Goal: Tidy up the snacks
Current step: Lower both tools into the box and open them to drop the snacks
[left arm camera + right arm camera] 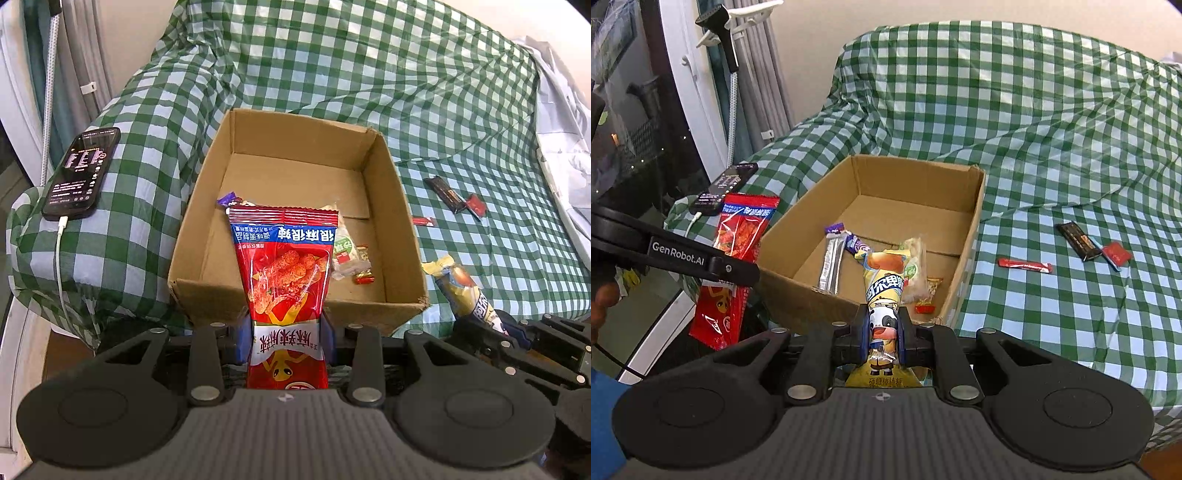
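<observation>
My left gripper point(287, 332) is shut on a red spicy-snack bag point(284, 269), held upright just in front of the near wall of an open cardboard box point(295, 306). The bag also shows in the right wrist view point(735, 258). My right gripper point(882, 332) is shut on a yellow lollipop bag with a cow picture point(884, 295), at the box's near wall point(812, 295); it shows in the left wrist view point(461, 291) too. Inside the box lie a silver bar point(833, 267), a purple wrapper point(855, 242), a clear green-labelled packet point(914, 273) and small red candies point(923, 307).
The box sits on a green checked cloth point(1052, 314). Right of it lie a red stick packet point(1025, 266), a dark bar point(1078, 242) and a small red packet point(1117, 254). A phone on a charging cable point(79, 173) rests on the left armrest. Window and curtain stand at left.
</observation>
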Motion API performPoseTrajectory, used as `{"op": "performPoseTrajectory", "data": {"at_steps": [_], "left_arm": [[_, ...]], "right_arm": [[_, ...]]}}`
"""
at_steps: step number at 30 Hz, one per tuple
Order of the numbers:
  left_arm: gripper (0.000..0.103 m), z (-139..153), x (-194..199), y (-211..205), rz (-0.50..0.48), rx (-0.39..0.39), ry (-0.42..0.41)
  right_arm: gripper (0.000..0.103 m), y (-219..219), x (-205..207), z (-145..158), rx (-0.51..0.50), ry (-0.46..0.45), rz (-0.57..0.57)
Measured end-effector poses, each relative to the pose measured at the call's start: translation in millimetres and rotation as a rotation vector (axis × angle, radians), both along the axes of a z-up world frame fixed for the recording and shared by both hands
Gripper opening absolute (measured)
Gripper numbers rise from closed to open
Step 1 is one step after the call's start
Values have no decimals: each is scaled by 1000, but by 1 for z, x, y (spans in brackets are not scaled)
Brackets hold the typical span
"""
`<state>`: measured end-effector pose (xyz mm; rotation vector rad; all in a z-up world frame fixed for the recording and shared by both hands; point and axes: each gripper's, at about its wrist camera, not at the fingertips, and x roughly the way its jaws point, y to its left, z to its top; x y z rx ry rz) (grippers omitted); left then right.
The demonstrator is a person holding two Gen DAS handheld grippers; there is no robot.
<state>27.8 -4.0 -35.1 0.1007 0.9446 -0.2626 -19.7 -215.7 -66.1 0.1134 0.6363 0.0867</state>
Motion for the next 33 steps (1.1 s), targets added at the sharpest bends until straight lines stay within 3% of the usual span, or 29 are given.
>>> {"op": "performPoseTrajectory", "data": {"at_steps": [17,33], "left_arm": [[41,2,88,-1,31,1,-2],[41,-49,180,-25,13,83,75]], "right_arm": [[15,-6,78,1,32,33,-19],[15,-16,175,-31,58,104,-28]]}}
